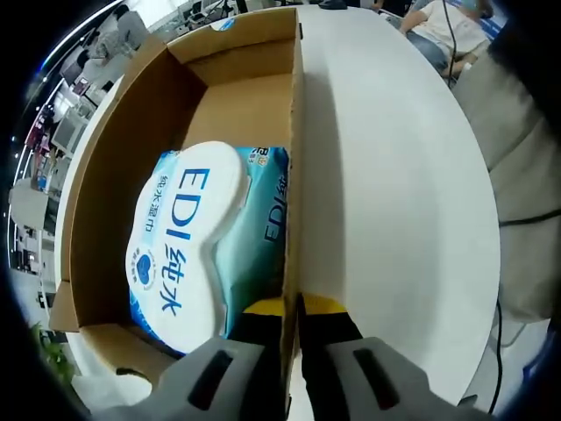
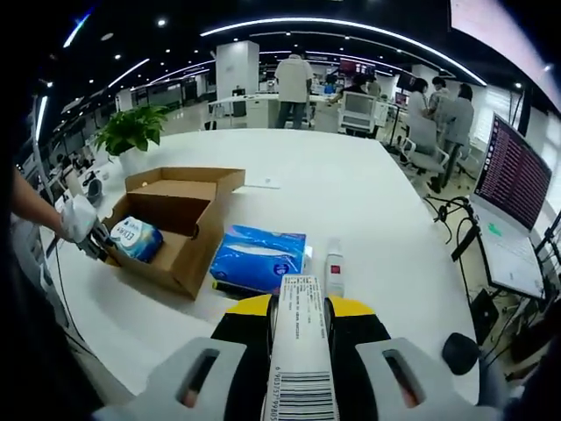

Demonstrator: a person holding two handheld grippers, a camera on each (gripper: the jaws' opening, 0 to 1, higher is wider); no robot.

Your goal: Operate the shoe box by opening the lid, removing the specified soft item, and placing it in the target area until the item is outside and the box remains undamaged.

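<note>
Brown cardboard shoe box [image 2: 175,228] sits open near the table's left edge. A blue-and-white wet-wipes pack [image 1: 202,254] lies flat inside.

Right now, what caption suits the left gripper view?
Left gripper clamps the open cardboard box's wall; wet-wipes pack inside.
</note>
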